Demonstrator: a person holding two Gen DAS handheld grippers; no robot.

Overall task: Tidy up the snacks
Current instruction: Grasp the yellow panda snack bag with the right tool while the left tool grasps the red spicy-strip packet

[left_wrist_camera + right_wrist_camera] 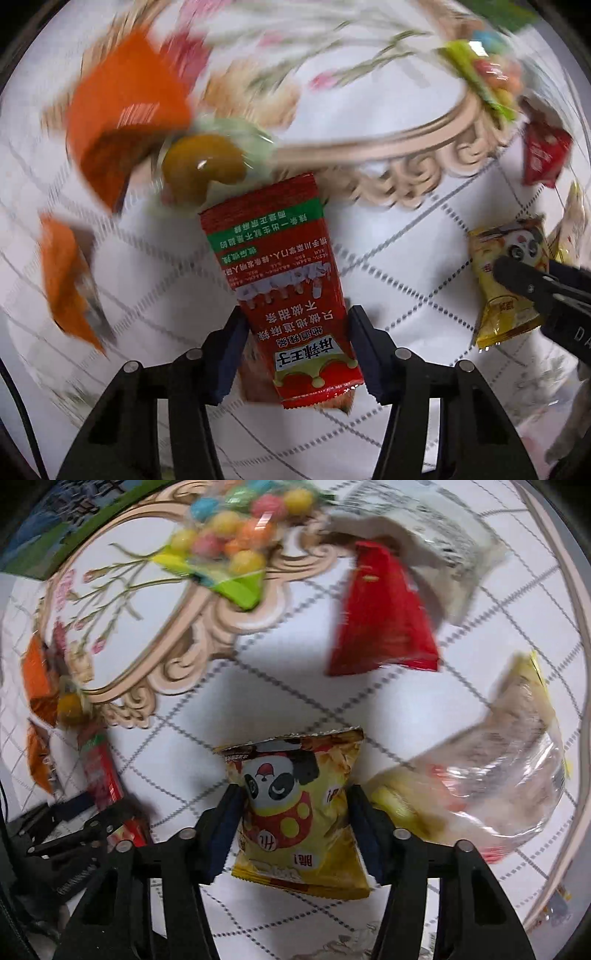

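My left gripper (295, 325) is shut on a long red spicy-strip packet (284, 266) with Chinese print and holds it over the white tablecloth. My right gripper (293, 805) is shut on a yellow panda snack bag (295, 805), also over the cloth. The right gripper and its yellow bag show at the right edge of the left wrist view (502, 280). The left gripper with the red packet shows at the lower left of the right wrist view (99, 775).
Orange packets (125, 118) and a clear pack with a yellow-brown sweet (207, 162) lie ahead of the left gripper. A bag of coloured candy balls (236, 535), a red bag (384, 620), a white bag (428, 528) and a clear bag (491, 768) lie around the right gripper.
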